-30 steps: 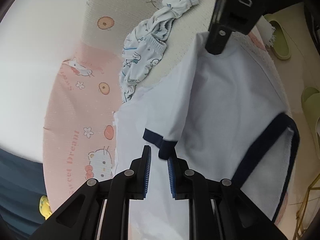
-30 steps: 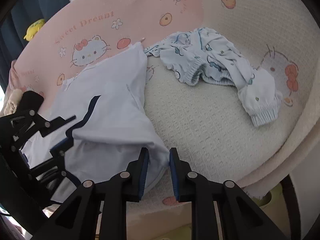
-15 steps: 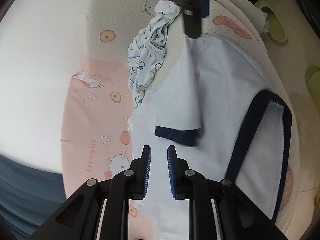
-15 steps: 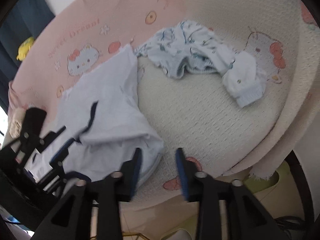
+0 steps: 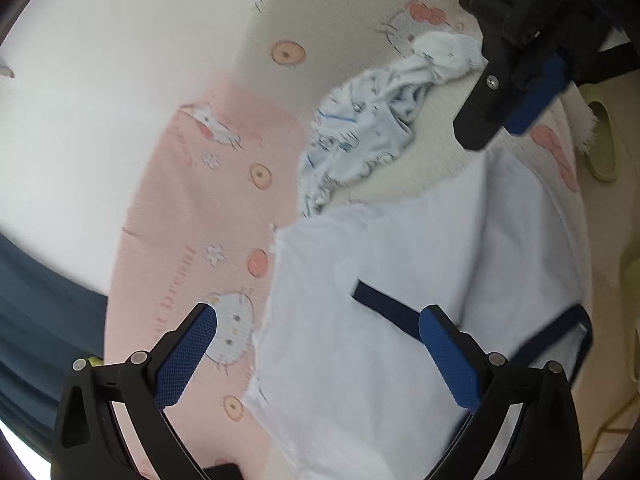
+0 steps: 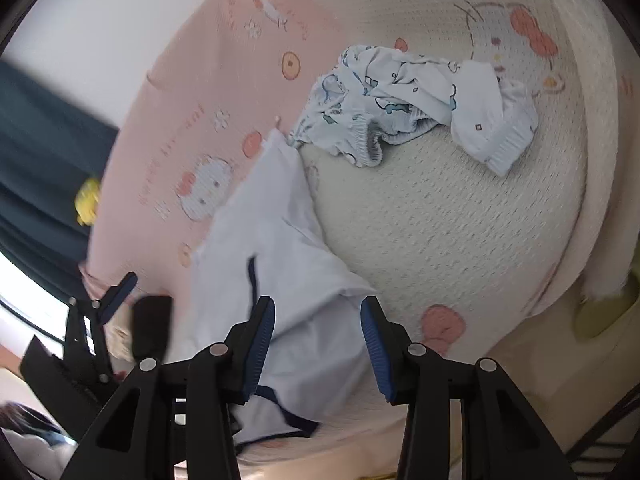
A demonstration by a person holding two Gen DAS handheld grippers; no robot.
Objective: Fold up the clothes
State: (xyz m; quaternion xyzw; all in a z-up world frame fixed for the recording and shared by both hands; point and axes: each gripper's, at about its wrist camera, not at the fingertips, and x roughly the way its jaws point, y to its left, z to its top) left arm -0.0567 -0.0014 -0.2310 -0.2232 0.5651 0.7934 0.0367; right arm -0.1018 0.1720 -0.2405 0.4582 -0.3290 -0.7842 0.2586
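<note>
Evidently mid-fold: white shirt [image 5: 384, 344] lies on the cartoon-print blanket [image 6: 452, 216], one navy-trimmed sleeve [image 5: 384, 304] laid across its body. Left gripper [image 5: 318, 344] and right gripper [image 6: 318, 328] both gape, holding nothing. Printed garment [image 6: 400, 100] lies crumpled beyond. Next likely needs a fresh grip on a shirt edge.

I'm seeing bare cream blanket [image 6: 460, 216] lying open between the white shirt [image 6: 276, 232] and the crumpled patterned pajamas [image 6: 400, 100], giving my right gripper [image 6: 318, 340] room. The pajamas are crowding the shirt's far corner, blocking passage there.
</note>
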